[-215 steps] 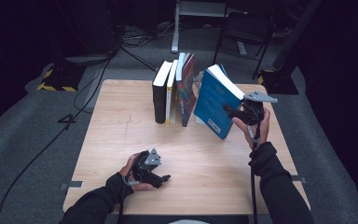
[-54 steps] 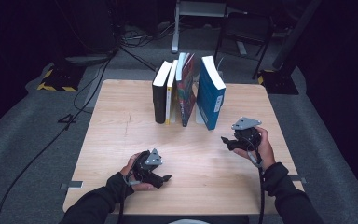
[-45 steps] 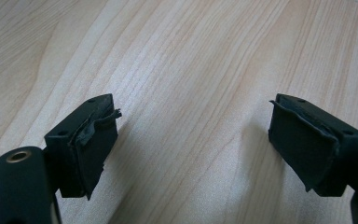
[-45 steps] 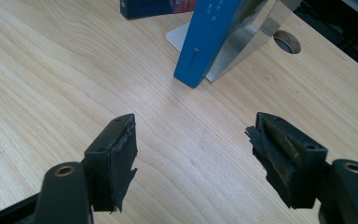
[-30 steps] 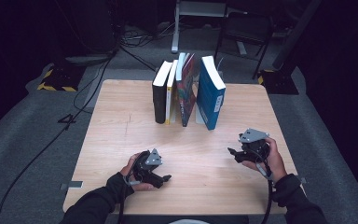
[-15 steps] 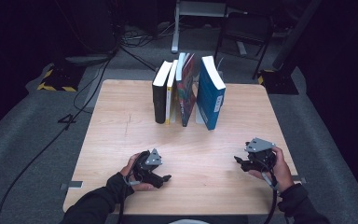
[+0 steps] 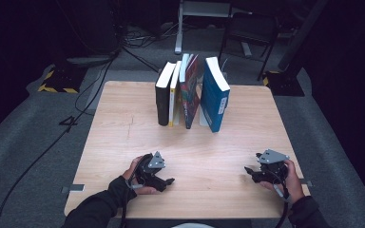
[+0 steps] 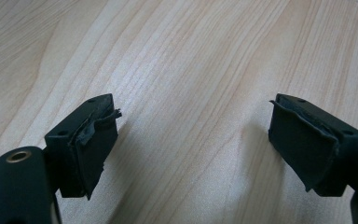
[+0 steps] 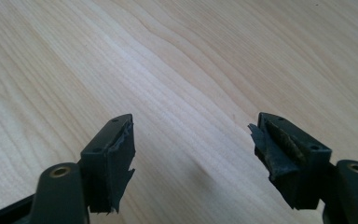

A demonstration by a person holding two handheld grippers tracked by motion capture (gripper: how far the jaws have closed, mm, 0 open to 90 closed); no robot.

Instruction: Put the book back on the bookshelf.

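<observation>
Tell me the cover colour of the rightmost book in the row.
Blue, with white page edges on top; the rightmost book shows best in the high view.

The blue book point(image 7: 214, 95) stands upright on its lower edge at the right end of a row of books point(image 7: 177, 93) near the far edge of the desk point(image 7: 123, 137) — spine toward the person, white page block on top. It leans slightly left, just beside the red-covered book point(image 7: 190, 92).
</observation>
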